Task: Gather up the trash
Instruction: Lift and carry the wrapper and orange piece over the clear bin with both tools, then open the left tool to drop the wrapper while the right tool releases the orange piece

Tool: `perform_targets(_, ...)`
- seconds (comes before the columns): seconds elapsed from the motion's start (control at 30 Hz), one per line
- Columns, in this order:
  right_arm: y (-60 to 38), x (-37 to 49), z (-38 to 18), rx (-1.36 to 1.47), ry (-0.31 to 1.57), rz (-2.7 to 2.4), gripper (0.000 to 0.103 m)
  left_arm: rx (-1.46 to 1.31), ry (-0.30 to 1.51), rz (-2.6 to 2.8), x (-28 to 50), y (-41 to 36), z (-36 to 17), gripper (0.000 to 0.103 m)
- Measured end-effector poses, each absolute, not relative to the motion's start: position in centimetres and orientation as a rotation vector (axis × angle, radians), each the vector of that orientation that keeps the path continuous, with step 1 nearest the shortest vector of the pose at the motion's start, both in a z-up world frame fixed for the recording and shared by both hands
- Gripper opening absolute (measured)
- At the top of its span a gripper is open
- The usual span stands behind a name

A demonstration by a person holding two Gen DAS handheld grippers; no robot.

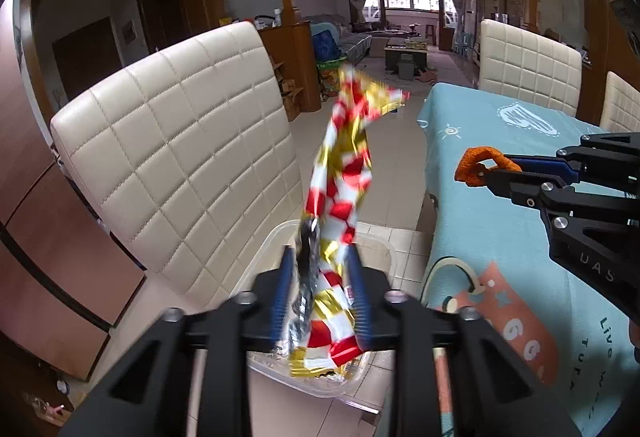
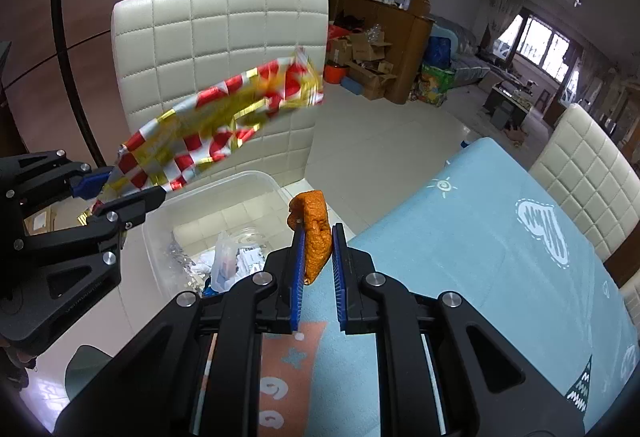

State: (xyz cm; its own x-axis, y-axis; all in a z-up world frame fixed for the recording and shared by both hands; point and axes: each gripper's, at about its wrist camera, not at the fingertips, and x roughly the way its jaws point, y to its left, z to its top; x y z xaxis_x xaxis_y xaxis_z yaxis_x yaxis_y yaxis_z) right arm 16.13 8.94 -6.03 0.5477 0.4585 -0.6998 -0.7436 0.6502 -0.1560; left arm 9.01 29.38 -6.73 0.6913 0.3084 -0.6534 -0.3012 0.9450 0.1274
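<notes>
My left gripper (image 1: 320, 257) is shut on a long red, white and gold foil wrapper (image 1: 344, 173) and holds it above a clear plastic bin (image 1: 380, 253). The wrapper (image 2: 208, 129) sticks up and to the right from that gripper (image 2: 120, 189) in the right wrist view. My right gripper (image 2: 318, 231) is shut on an orange peel piece (image 2: 314, 229), just right of the bin (image 2: 256, 185), over the table's edge. The peel (image 1: 478, 167) and right gripper (image 1: 494, 171) show at the right of the left wrist view. The bin holds crumpled wrappers and plastic (image 2: 228, 261).
A cream quilted chair (image 1: 180, 165) stands close behind the bin. The table with a light blue printed cloth (image 2: 480, 237) lies to the right, with more cream chairs (image 2: 588, 173) beyond it. Tiled floor (image 2: 380, 141) runs toward a living room.
</notes>
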Motion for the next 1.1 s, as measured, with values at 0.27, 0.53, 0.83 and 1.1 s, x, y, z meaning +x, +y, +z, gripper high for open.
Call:
perform_targets(0.27, 10.3, 16.7, -7.7, -0.490, 0.711, 0.766, 0.014, 0.002, 0.712, 0.416, 8.0, 31.4, -7.9, 0.081)
perform_targets(0.53, 12.4, 16.0, -8.9, -0.529, 0.723, 0.802, 0.014, -0.033, 0.745, 0.440, 7.3, 32.9, -9.1, 0.081)
perform_targets(0.83, 13.3, 15.9, -9.6, -0.549, 0.738, 0.814, 0.014, -0.050, 0.750, 0.436, 7.2, 33.4, -9.5, 0.081)
perform_targets(1.1, 14.3, 15.7, -9.6, -0.555, 0.734, 0.838, 0.014, -0.055, 0.749, 0.442, 7.1, 33.6, -9.6, 0.081)
